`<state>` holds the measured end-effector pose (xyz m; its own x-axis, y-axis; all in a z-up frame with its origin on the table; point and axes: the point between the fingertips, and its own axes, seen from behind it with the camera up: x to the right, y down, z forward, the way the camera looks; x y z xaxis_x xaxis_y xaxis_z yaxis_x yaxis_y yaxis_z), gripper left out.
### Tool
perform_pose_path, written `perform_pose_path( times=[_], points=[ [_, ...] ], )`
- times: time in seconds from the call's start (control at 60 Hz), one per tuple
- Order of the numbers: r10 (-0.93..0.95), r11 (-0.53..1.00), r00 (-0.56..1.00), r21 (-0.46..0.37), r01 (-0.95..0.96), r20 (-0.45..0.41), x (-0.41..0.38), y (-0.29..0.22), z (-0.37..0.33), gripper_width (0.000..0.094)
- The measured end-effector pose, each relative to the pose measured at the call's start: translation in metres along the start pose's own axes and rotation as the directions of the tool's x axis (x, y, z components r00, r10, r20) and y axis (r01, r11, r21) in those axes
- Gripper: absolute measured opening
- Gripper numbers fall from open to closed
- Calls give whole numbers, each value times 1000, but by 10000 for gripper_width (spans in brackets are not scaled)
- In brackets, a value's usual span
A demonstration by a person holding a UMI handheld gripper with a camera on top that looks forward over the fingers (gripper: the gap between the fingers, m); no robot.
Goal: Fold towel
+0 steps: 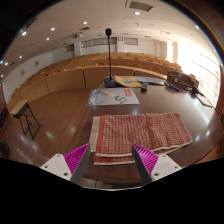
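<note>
The gripper (110,160) hangs above the near edge of a bench (60,125), its two fingers spread wide apart with nothing held between them. The pink pads (76,157) on their inner faces show clearly, one at either side. Just ahead of the fingers, and partly between their tips, lies the towel (140,133), a red and white checked cloth spread flat on the bench. Its left part looks doubled over, with a pale band along the near edge. The right part stretches out past the right finger, its edge slightly wavy. Beyond the towel, further along the bench, lies a sheet of paper (115,96) with red markings. Behind that stands a dark upright stand (108,55). Well beyond, long wooden counters (70,72) run across the room.
</note>
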<state>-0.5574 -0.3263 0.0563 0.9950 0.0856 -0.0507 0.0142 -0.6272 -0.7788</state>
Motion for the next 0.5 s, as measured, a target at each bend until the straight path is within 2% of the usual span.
perform_pose_path(
  times=[0.217, 0.283, 0.35, 0.433, 0.467, 0.5],
  points=[
    [-82, 996, 996, -49, 81, -36, -20, 2, 92, 845],
    [-91, 996, 994, -31, 90, -57, -23, -6, 99, 787],
    [-114, 993, 991, -28, 112, -69, -23, -6, 100, 645],
    [-154, 988, 984, -30, 152, -89, -12, -10, 108, 302],
    [-179, 984, 977, -33, 177, -115, -1, -13, 111, 137],
    [-186, 983, 974, -31, 183, -130, 2, -13, 112, 99]
  ],
)
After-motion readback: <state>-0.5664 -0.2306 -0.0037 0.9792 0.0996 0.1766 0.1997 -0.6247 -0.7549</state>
